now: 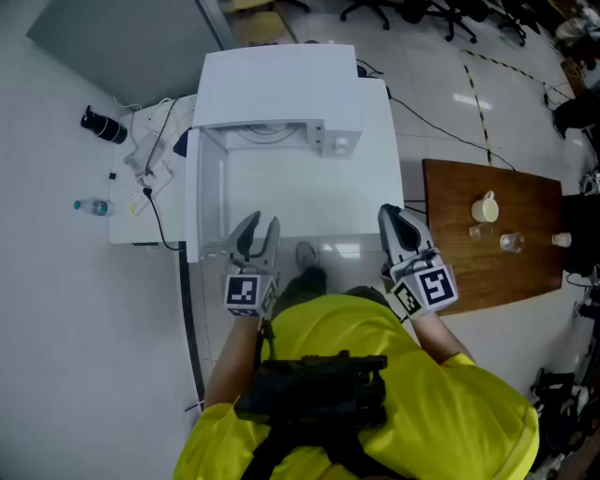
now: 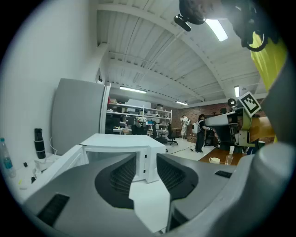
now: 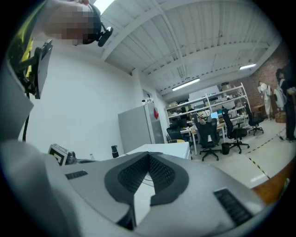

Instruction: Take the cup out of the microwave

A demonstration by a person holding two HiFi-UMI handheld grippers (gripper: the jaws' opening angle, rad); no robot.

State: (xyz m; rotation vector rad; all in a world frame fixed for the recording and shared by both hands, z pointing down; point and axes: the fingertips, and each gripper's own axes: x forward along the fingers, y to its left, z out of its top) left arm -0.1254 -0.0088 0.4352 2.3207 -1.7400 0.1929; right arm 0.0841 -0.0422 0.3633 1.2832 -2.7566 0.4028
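Observation:
The white microwave stands on a white table, its door swung open to the left; no cup shows in its cavity. A cream cup sits on the wooden table to the right, and it also shows small in the left gripper view as the cup. My left gripper hovers in front of the microwave, jaws a little apart with nothing between them; its jaws frame the cavity. My right gripper is shut and empty near the table's right front; its tips meet.
A glass and a small paper cup stand beside the cream cup. Left of the microwave lie cables, a water bottle and a black cylinder. A grey cabinet is behind; office chairs stand farther back.

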